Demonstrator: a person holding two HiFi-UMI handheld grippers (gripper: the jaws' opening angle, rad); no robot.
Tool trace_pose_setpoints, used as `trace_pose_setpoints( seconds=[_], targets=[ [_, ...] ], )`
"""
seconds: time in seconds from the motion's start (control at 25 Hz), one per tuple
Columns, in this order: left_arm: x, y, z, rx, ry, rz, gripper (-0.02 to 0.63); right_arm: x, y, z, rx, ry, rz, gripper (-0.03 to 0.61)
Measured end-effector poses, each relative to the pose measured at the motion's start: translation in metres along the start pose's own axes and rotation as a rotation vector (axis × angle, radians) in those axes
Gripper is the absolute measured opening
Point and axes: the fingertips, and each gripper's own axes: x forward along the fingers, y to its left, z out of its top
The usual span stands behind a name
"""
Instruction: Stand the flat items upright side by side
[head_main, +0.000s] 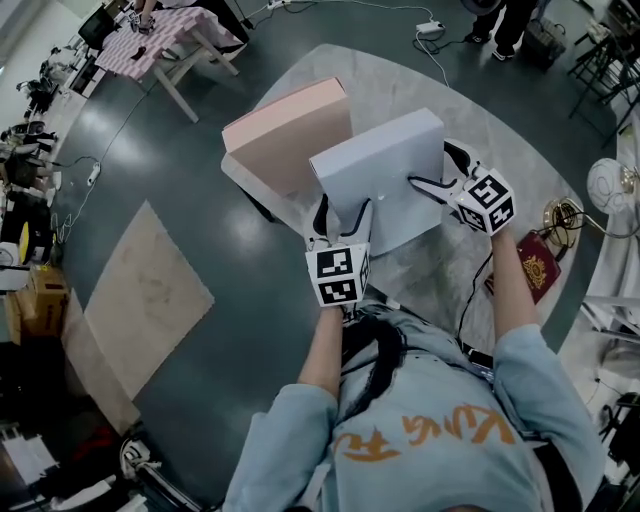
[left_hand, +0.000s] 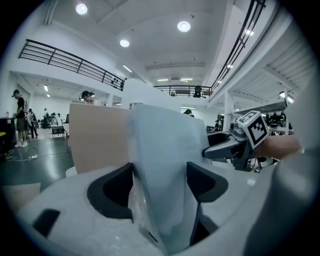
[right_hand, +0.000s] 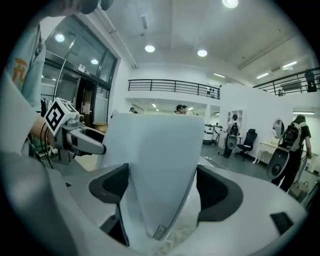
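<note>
A flat pale blue-grey box (head_main: 380, 170) is held over the round grey table (head_main: 500, 120), tilted, its broad face turned up toward me. My left gripper (head_main: 340, 215) is shut on its near edge, and both pads press the box (left_hand: 165, 165) in the left gripper view. On its right edge my right gripper (head_main: 440, 170) is shut too, with the box (right_hand: 155, 155) filling the gap between the pads. Just behind, a flat pink box (head_main: 290, 130) stands upright on the table. Whether the blue-grey box's far edge touches the table I cannot tell.
A dark red booklet with a gold emblem (head_main: 535, 262) lies at the table's near right, beside a black cable (head_main: 475, 290) and a gold object (head_main: 565, 215). A beige mat (head_main: 150, 290) lies on the floor at left. A person (head_main: 505, 25) stands beyond the table.
</note>
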Motion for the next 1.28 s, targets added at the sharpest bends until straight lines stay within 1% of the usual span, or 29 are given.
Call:
trace_pose_setpoints(
  seconds=[0.12,0.28,0.48,0.6,0.76,1.04,1.28],
  targets=[
    [-0.004,-0.004,0.007,0.025,-0.026,0.008,0.35,-0.003,-0.002,0.004,-0.03,-0.002,-0.022,0.424],
    [-0.007,-0.013,0.011,0.045,-0.057,-0.009,0.341,-0.012,-0.006,0.0,-0.051,0.009,-0.064,0.419],
    [-0.009,-0.015,0.007,0.09,-0.066,0.0,0.334,-0.017,-0.005,-0.003,-0.037,0.001,-0.1,0.416],
    [-0.009,-0.018,0.003,0.109,-0.076,0.006,0.337,-0.019,-0.004,-0.008,0.0,-0.006,-0.114,0.417],
    [-0.008,-0.019,0.004,0.099,-0.064,-0.011,0.337,-0.021,-0.004,-0.015,0.071,-0.012,-0.13,0.411],
    [-0.019,-0.01,0.007,0.073,-0.066,-0.037,0.337,-0.025,0.0,-0.019,0.123,-0.005,-0.186,0.41],
    [-0.028,-0.004,-0.003,0.05,-0.048,-0.057,0.336,-0.032,0.004,-0.03,0.189,-0.003,-0.236,0.405]
  ],
)
